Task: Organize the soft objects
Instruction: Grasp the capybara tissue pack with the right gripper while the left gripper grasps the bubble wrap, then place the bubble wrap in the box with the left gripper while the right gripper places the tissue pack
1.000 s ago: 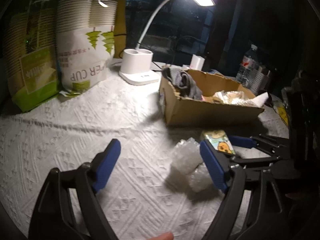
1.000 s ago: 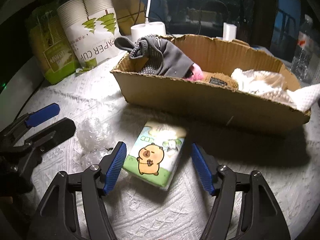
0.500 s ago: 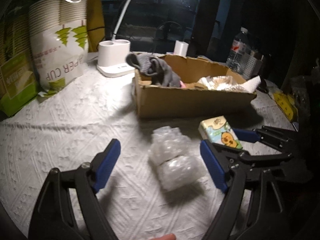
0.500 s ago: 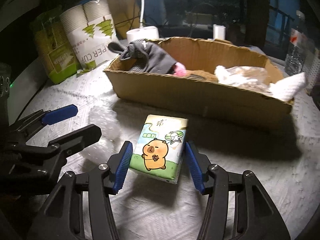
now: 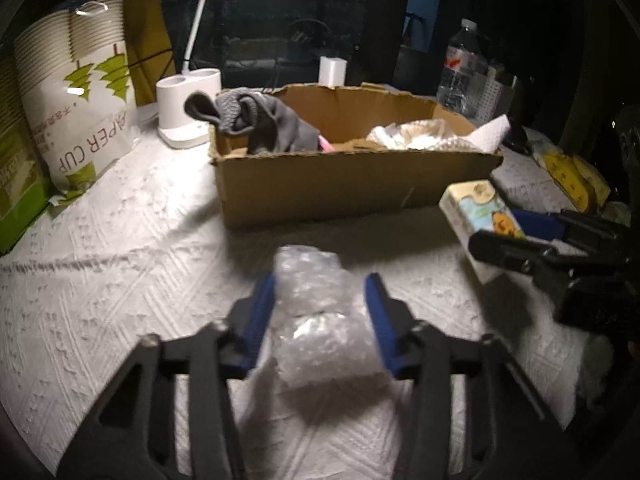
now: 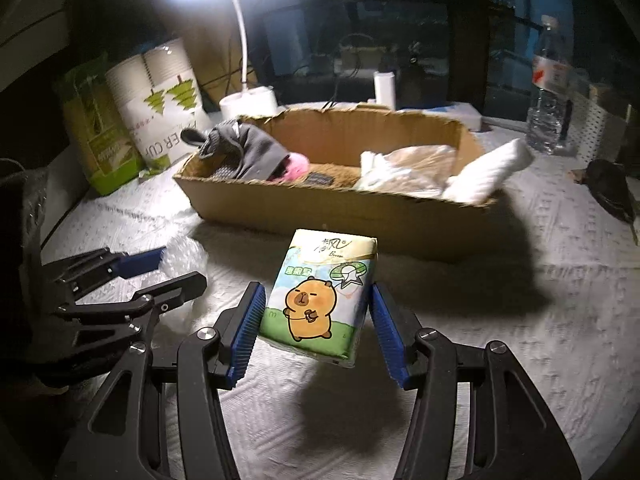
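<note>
crumpled clear bubble-wrap wad [image 5: 320, 320]: on white embossed tablecloth [image 5: 120, 280], now pinched by left gripper [image 5: 320, 312], wide apart a second ago | capybara-print tissue pack [image 6: 320, 296]: clamped in right gripper [image 6: 316, 328], lifted off cloth, previously resting | both grasps done; brown cardboard box [image 6: 320, 208] of soft items just beyond, likely destination

Readable text, from my cameras: "PAPER CUP" runs sideways on the cup sleeve [image 5: 86, 128], left of the box [image 5: 340, 188]; in my right view only "ER CUP" shows. The tissue pack [image 6: 320, 300] in my right jaws carries Chinese characters and a small script word, too small to read.
</note>
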